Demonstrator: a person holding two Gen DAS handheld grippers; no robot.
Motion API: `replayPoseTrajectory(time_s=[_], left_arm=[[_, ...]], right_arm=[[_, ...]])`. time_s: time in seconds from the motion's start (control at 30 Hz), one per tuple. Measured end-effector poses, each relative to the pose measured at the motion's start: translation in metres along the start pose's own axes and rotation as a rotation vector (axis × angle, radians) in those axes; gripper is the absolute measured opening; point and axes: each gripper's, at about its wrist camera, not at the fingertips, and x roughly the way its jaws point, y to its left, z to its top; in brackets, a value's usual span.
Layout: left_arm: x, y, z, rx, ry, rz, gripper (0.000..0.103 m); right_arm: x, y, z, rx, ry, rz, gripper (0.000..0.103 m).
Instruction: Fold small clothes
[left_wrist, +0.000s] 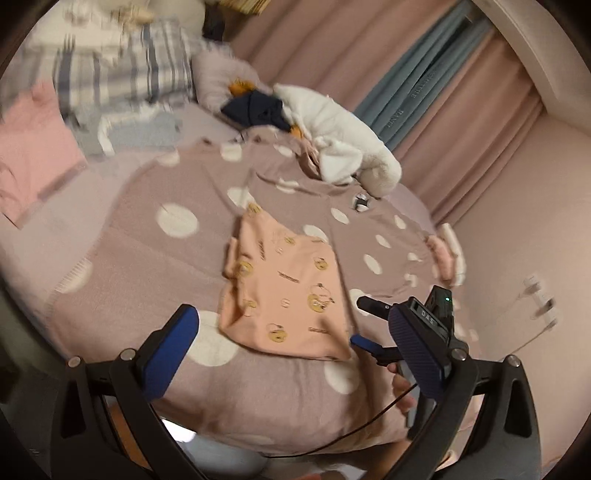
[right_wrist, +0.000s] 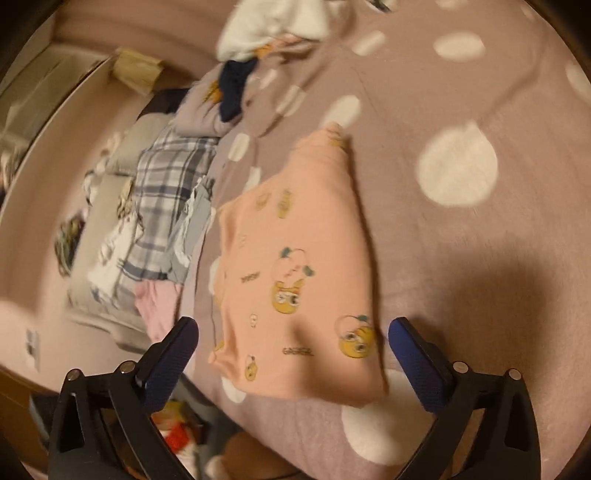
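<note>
Bed: I'm over the bed (left_wrist: 122, 295), which has a mauve blanket with big white dots. No baskets or bins that I can make out (so nothing to report about contents).

Laundry pile: plaid, grey and pink stuff (right_wrist: 162, 206) is heaped well apart from the work spot, plus a white fluffy thing (left_wrist: 340, 144) at the far side.

Garment: the peach top with cartoon faces (right_wrist: 295, 273) lies flat on the blanket and looks partly folded already, I'd say.

Key relation: from my right hand-held gripper (right_wrist: 293, 363) the top is straight ahead, its near edge sitting between the fingers, long axis running away from me. From the left hand-held gripper (left_wrist: 291, 345) it's ahead too, a bit further off.

Nearer hand: the right, I reckon, so it should take the near edge.

Gripper state: both spread wide, holding nothing.

Small bit: the right one's blue finger (left_wrist: 364, 343) shows just beside the top's near corner.
</note>
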Motion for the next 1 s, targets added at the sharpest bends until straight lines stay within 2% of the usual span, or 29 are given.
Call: replayPoseTrajectory(time_s=[0.1, 0.13, 0.27, 0.37, 0.53, 0.67, 0.9, 1.0], left_arm=[[-0.018, -0.018, -0.001, 0.075, -0.050, 0.085, 0.103], [-0.020, -0.025, -0.001, 0.096, -0.062, 0.092, 0.103], [-0.016, -0.044, -0.004, 0.168, -0.014, 0.076, 0.103], [-0.020, -0.054, -0.011, 0.169, -0.014, 0.037, 0.103], [-0.038, -0.069, -0.020, 0.229, -0.029, 0.043, 0.103], [-0.044, -0.079, -0.022, 0.287, -0.059, 0.068, 0.103], [-0.033, -0.069, -0.021, 0.258, -0.046, 0.033, 0.103], [-0.019, -0.059, -0.022, 0.233, -0.051, 0.045, 0.103]], right_arm=[[0.012, -0.013, 0.000, 0.085, 0.030, 0.049, 0.102], [0.018, -0.015, 0.001, 0.092, 0.037, 0.052, 0.102], [0.003, -0.020, -0.001, 0.126, 0.030, 0.077, 0.102], [-0.011, -0.014, -0.005, 0.103, 0.062, 0.119, 0.102], [-0.019, -0.002, -0.009, 0.047, 0.066, 0.061, 0.102], [-0.023, 0.004, -0.010, 0.042, 0.057, 0.064, 0.102], [-0.015, 0.003, -0.005, 0.043, 0.058, 0.022, 0.102], [-0.015, 0.002, -0.005, 0.017, 0.053, 0.004, 0.102]])
